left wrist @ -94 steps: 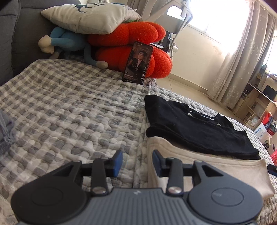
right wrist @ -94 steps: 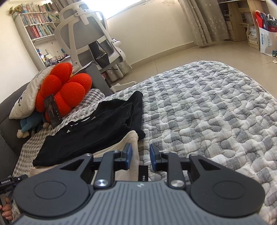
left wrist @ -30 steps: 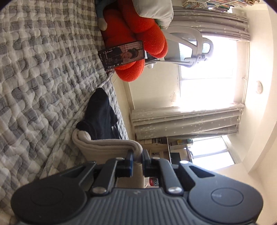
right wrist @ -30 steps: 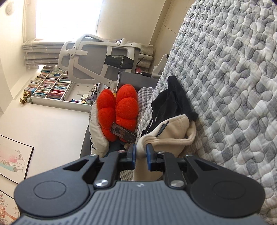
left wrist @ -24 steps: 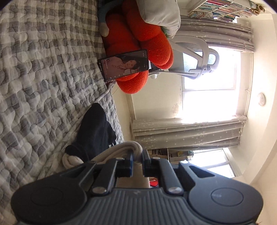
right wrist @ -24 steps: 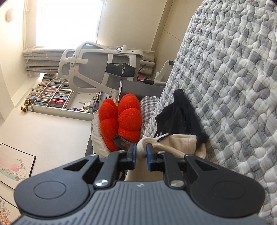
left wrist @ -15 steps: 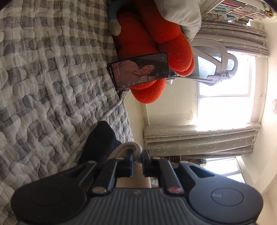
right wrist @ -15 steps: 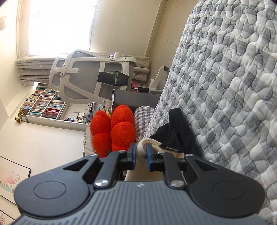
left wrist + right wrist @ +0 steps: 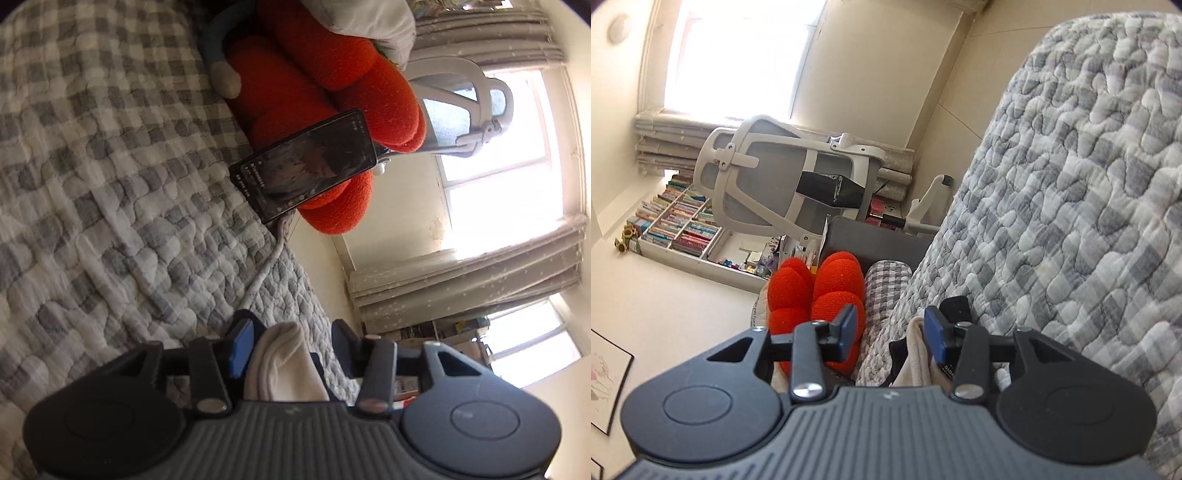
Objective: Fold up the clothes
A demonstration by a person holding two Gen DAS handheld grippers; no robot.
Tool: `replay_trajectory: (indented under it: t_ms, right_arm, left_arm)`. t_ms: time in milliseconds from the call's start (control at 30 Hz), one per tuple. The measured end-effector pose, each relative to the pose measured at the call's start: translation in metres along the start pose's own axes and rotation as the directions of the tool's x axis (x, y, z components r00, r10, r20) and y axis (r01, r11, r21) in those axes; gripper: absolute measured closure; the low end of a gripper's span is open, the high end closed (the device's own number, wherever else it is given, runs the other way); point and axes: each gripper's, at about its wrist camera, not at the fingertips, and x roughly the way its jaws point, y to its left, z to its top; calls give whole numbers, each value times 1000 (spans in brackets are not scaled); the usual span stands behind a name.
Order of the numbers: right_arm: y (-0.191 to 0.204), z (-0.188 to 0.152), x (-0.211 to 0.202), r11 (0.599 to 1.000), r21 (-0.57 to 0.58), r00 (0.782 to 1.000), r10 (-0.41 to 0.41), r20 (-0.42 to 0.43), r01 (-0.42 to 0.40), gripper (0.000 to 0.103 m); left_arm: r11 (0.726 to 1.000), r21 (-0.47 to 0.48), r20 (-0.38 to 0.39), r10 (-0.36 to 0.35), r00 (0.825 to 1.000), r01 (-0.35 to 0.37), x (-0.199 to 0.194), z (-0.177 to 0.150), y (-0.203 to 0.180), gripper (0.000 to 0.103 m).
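Ahead of both claws spreads the grey checked quilt point(image 9: 110, 206), filling the left of the left wrist view and the right of the right wrist view. Beyond the left gripper point(image 9: 288, 347), up and to its right, a red plush cushion point(image 9: 332, 85) props a phone point(image 9: 306, 170); the right view shows a white office chair point(image 9: 783, 184) far past the fingers. A second ago both claws were pinched tight on the cream garment point(image 9: 284, 362); now both sets of jaws are opening. A fold of cream cloth sits between the left claw's spread fingers, touching its left pad only, while the same cloth lies just beside the right pad of the right gripper point(image 9: 890, 332), with a black garment point(image 9: 955, 306) just beyond. I judge this the release after carrying the cream edge over, so one fold looks laid down.
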Motion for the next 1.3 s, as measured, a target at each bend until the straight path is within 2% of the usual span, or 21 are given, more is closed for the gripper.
replay_trajectory:
  t_ms: [67,167,267,367,400,433,467,500,600,733,833,1000,1067,1133,1167,1200,1233,1267,1300]
  right_arm:
    - [12,-5,4,989,-141,999,-46,-5,45,58]
    - [26,-17,15,939,-329,994,-108,-3,101,58]
    - [31,-30,30,880,-457,990,-142,2,128,58]
    - [31,-42,49,814,-562,985,-172,13,149,58]
    - [31,-45,53,787,-593,982,-188,28,168,58]
    - [30,-48,56,761,-620,978,-205,48,190,62]
    - [30,-52,59,733,-646,973,-221,69,212,79]
    - [29,-54,60,715,-661,970,-226,88,227,89]
    - [27,-59,54,693,-679,969,-200,145,245,93]
    - [32,-64,47,660,-704,964,-151,218,263,93]
    - [30,-61,56,643,-712,959,-170,225,281,93]
    - [21,-50,74,674,-682,956,-249,154,285,93]
    - [22,-50,76,667,-686,951,-278,132,290,92]
    - [24,-52,76,654,-695,946,-302,119,297,87]
    - [27,-53,74,652,-696,944,-307,120,300,84]
    - [29,-53,70,655,-692,943,-311,121,304,82]
    - [32,-53,64,661,-684,943,-311,122,307,75]
    - [33,-54,56,671,-676,945,-302,124,303,69]
    - [35,-56,48,677,-673,948,-293,123,297,68]
  left_arm:
    - [991,130,5,33,999,-34,0,-2,-11,53]
    - [962,264,10,65,998,-65,7,-6,-21,53]
    - [927,362,20,98,995,-98,18,-10,-28,53]
    - [905,408,17,127,992,-123,28,-13,-30,56]
    - [906,408,6,125,992,-117,31,-13,-29,66]
    - [906,408,-2,123,992,-112,34,-13,-28,90]
    - [907,406,3,122,992,-113,34,-15,-27,90]
    - [906,406,20,117,993,-115,33,-18,-27,92]
    - [904,414,89,74,993,-104,22,-25,-27,94]
    - [911,404,181,11,983,-85,9,-28,-26,94]
    - [896,422,176,71,982,-141,23,-26,-27,94]
    - [824,510,162,190,968,-247,46,-34,-28,93]
    - [816,516,156,208,966,-259,45,-33,-30,91]
    - [807,525,150,226,963,-271,43,-32,-34,85]
    - [798,533,154,233,960,-279,40,-33,-36,85]
    - [789,542,159,242,957,-289,36,-34,-39,80]
    - [776,550,171,256,951,-308,32,-35,-43,72]
    - [766,555,182,268,946,-324,26,-37,-45,68]
    - [763,557,187,269,945,-327,20,-38,-47,63]
